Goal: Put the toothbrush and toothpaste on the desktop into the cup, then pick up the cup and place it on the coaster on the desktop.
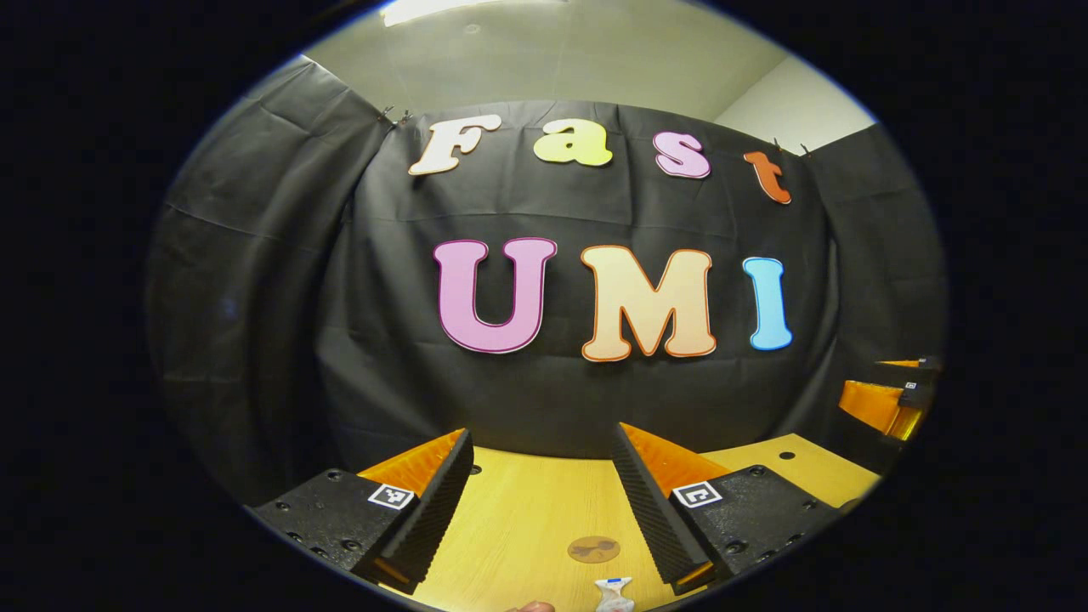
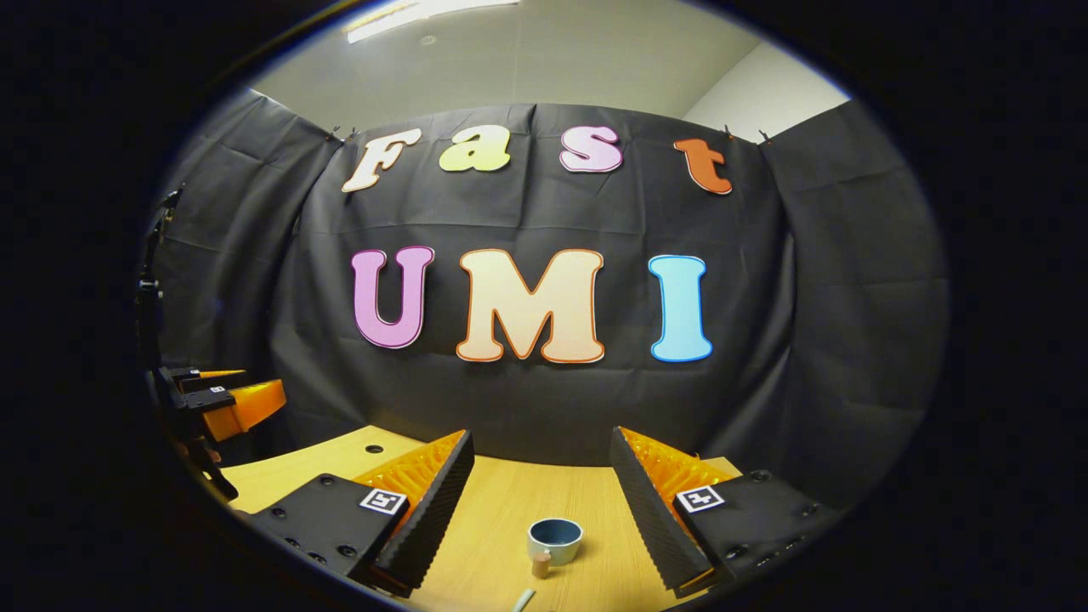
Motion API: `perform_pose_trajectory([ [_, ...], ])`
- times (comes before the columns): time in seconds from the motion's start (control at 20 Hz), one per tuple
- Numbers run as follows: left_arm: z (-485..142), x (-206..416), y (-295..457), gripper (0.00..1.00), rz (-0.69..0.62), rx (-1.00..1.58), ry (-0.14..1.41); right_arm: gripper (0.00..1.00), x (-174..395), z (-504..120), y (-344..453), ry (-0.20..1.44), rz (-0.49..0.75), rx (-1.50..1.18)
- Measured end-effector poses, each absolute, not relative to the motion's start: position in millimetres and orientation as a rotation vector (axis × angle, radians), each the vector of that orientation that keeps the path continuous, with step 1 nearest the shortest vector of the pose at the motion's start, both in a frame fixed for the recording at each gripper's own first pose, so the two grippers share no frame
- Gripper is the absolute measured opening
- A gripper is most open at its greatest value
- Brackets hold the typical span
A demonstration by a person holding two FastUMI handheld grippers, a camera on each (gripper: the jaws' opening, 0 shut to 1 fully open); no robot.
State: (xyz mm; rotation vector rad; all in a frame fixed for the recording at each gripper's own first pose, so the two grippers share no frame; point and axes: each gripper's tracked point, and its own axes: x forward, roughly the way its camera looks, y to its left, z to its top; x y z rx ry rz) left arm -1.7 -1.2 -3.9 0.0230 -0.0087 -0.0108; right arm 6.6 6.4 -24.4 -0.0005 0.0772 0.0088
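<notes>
Fingers of my left hand-held gripper stand wide apart with nothing between them, raised above the wooden desk. Ahead of them and slightly toward the right finger, a round brown coaster lies flat on the desk. Nearer to me than the coaster, at the low edge of the left gripper view, the crimped end of the toothpaste tube shows, white with a touch of blue; the rest of it is cut off. Far off to the right, my other tool's orange fingers are visible, above the desk's edge.

My right hand-held gripper is spread wide too, holding nothing, and hangs over the desk. Between its fingers and a little ahead sits the cup, upright, pale outside and blue inside, with a small brown handle on the side facing me. Closer to me than the cup, a thin pale tip, likely the toothbrush, pokes into the right gripper view; I cannot tell more of it. The cup stands apart from both fingers.
</notes>
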Motion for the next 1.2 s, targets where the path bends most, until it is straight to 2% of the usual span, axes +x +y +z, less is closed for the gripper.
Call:
perform_pose_trajectory([
  [0.3,-4,-1,-3,0.94,-0.017,0.034,-0.008,0.99,13,-57,5,0.162,0.003,-0.003],
  [1.2,-21,-5,11,0.94,0.034,0.052,0.022,0.99,-2,-237,10,0.767,0.036,0.019],
])
